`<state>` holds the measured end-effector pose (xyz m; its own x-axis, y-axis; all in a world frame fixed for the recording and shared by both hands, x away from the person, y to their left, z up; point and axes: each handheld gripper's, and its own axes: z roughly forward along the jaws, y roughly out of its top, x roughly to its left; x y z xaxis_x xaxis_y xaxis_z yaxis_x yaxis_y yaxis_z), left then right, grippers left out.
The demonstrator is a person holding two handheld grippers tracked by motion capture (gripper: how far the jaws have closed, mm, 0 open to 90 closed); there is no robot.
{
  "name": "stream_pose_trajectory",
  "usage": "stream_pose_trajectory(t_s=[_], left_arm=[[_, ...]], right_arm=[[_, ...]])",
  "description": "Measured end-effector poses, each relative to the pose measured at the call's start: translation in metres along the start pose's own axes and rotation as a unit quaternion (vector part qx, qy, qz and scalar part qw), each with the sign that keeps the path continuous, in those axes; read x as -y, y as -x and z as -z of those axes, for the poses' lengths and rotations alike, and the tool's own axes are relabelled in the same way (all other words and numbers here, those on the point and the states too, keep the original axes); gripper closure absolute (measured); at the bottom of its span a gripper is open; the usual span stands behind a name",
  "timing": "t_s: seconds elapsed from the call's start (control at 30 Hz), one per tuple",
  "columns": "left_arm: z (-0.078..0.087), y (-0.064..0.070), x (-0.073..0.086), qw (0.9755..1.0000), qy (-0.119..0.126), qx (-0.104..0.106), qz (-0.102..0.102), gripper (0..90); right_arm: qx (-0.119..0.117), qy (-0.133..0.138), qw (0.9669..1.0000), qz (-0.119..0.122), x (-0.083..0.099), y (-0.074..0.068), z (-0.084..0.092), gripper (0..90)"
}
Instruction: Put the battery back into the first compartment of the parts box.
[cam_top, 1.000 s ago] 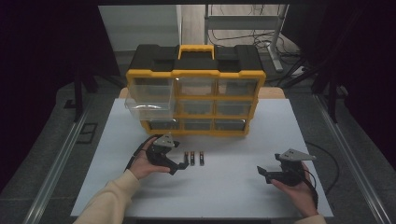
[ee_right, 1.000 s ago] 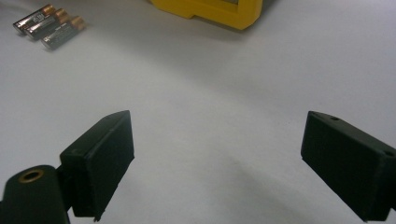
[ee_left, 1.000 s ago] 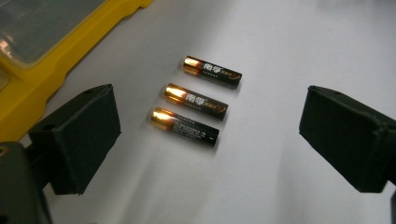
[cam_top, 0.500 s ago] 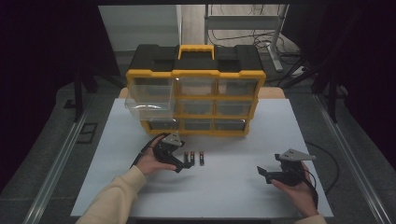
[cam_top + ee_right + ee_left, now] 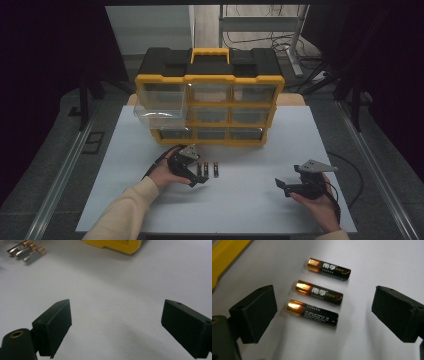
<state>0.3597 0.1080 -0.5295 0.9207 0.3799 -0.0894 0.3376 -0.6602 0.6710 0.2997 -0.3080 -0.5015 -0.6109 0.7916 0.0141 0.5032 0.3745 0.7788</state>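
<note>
Three black-and-gold AA batteries (image 5: 207,169) lie side by side on the white table (image 5: 250,150), in front of a yellow-and-black drawer organiser (image 5: 210,95). My left gripper (image 5: 201,176) is low over them and open. In the left gripper view (image 5: 324,313) the nearest battery (image 5: 312,312) lies between the two pads, with the middle battery (image 5: 319,292) and the far battery (image 5: 329,269) beyond it. My right gripper (image 5: 281,187) is open at the right front of the table over bare surface. In the right gripper view (image 5: 115,327) the batteries (image 5: 26,251) lie far off at the top left.
The organiser's top-left clear drawer (image 5: 157,112) is pulled out over the table. The organiser's yellow base edge (image 5: 117,245) shows ahead of the right gripper. A metal rail (image 5: 65,170) runs along the table's left side, and cables (image 5: 350,170) trail off the right.
My left gripper has moved right and down onto the batteries, so that its jaws now straddle the nearest one. The right gripper has stayed where it was.
</note>
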Motion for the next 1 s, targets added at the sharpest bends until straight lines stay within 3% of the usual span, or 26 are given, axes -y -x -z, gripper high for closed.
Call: stream_pose_trajectory(t_s=[0.3, 0.4, 0.67, 0.8, 0.83, 1.0], left_arm=[[-0.007, -0.001, 0.004, 0.9996, -0.019, -0.012, -0.018, 10.2], [-0.008, -0.002, 0.004, 0.9991, -0.023, -0.025, -0.025, 13.6], [-0.007, -0.004, 0.007, 0.9992, -0.016, -0.012, -0.035, 21.4], [-0.004, -0.006, 0.01, 0.9992, -0.012, -0.014, -0.037, 27.9], [-0.004, -0.005, 0.011, 0.9995, -0.007, -0.014, -0.029, 29.7], [-0.002, -0.006, 0.012, 0.9993, -0.005, -0.012, -0.035, 36.5]], right_arm=[[0.0, -0.001, 1.0, 0.001, 0.0, 0.0, 0.0, 9.9], [0.0, -0.001, 1.0, 0.001, 0.0, 0.0, 0.0, 9.9], [0.001, -0.002, 1.0, 0.002, 0.0, 0.0, 0.0, 9.9], [0.001, -0.001, 1.0, 0.003, 0.0, -0.001, 0.001, 9.9], [0.001, -0.001, 1.0, 0.004, 0.0, -0.001, 0.001, 9.9], [0.002, 0.0, 1.0, 0.004, 0.0, -0.001, 0.001, 9.9]])
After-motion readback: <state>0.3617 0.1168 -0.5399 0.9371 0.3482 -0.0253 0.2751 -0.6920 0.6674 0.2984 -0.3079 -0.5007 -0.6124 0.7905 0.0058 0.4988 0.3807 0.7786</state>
